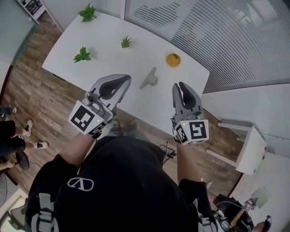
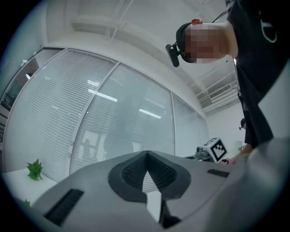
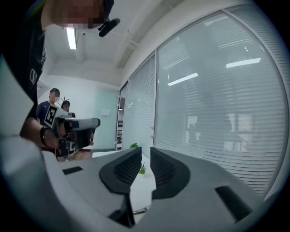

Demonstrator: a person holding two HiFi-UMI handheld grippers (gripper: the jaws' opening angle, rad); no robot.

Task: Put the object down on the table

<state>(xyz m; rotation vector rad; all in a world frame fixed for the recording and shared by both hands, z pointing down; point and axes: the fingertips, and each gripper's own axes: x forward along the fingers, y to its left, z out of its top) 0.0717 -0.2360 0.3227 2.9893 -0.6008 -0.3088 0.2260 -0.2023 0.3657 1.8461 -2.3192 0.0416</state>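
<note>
A grey, funnel-shaped object (image 1: 149,79) lies on the white table (image 1: 108,50), between and just beyond my two grippers. My left gripper (image 1: 123,79) hovers over the table's near edge; in the left gripper view its jaws (image 2: 147,153) meet at the tips with nothing between them. My right gripper (image 1: 180,86) hangs over the near edge to the right of the grey object. In the right gripper view its jaws (image 3: 146,149) stand a narrow gap apart and hold nothing. Both grippers point up towards the blinds.
A yellow round thing (image 1: 172,59) sits near the table's far right. Three small green plants (image 1: 88,12) (image 1: 82,55) (image 1: 126,42) stand on the left half. A white stool (image 1: 247,147) is at the right, people's feet (image 1: 27,136) at the left, and window blinds (image 1: 217,31) beyond.
</note>
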